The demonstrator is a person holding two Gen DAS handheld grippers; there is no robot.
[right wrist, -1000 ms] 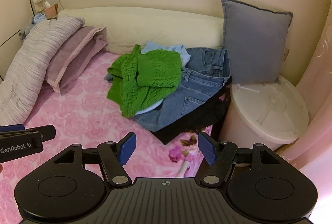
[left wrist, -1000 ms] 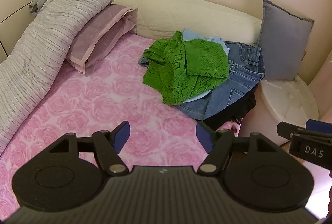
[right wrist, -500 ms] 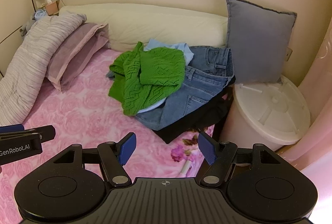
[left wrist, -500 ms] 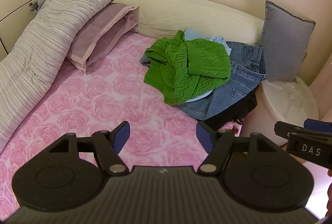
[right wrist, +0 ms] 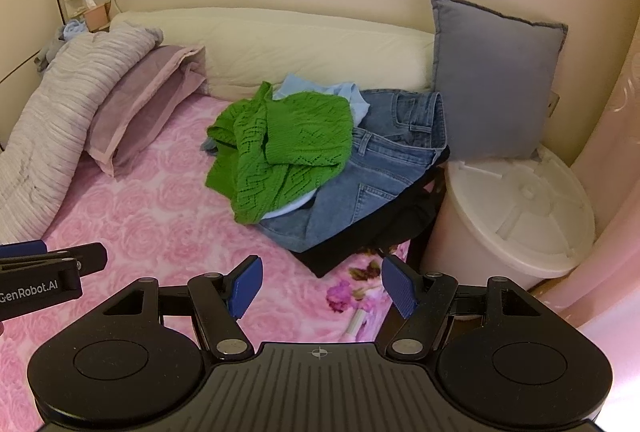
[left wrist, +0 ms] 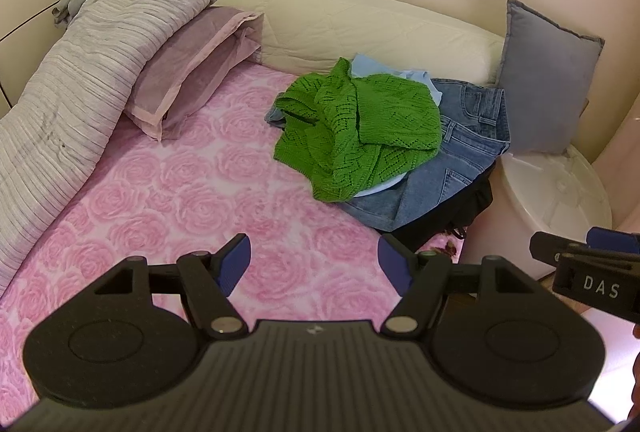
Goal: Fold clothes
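I hold my left gripper and right gripper spread wide and empty above the pink rose-patterned bedspread, ready to reach. Ahead of both lies the crumpled green openwork knit sweater, topping blue denim jeans and a black garment. Only the right view shows the white round lidded bin whole.

Green sweater, open lacy knit; jeans, matt blue denim; bed cover, plush pink rose-embossed cloth; bin lid, smooth cream plastic; left tool, matt black plastic, ribbed blue pads.
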